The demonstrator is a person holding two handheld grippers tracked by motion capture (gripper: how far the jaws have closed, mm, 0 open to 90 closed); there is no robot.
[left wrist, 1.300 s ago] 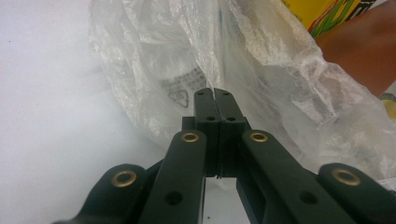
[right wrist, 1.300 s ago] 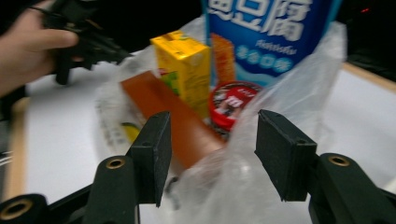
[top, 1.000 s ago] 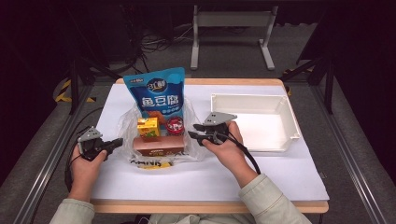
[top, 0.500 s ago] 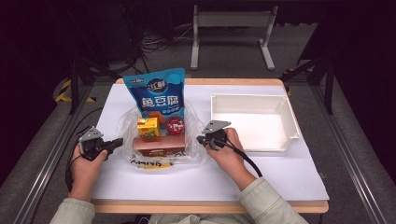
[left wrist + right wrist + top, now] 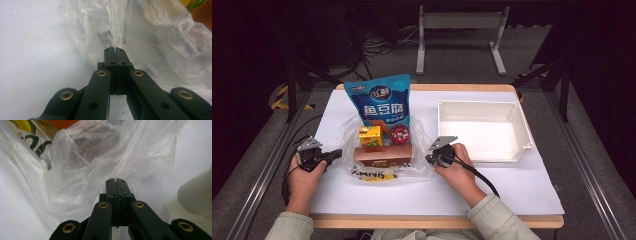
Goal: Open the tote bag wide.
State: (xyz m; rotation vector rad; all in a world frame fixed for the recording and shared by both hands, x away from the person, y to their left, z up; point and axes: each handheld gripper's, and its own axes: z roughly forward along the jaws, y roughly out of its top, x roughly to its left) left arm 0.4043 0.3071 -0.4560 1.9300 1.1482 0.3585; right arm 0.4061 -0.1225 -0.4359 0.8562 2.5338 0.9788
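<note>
Thin, crinkled clear plastic bag [image 5: 384, 167]; glossy blue foil pouch [image 5: 381, 102]; smooth white plastic tray [image 5: 527, 131]; matt black fingers [image 5: 110, 56].

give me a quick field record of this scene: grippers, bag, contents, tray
left hand-held gripper: shut on the clear plastic bag's left edge
right hand-held gripper: shut on the bag's right edge
bag contents: blue snack pouch upright, yellow carton, red round tub, brown box lying in front
white tray: right of the bag, nothing in it
surface: white table sheet
</note>
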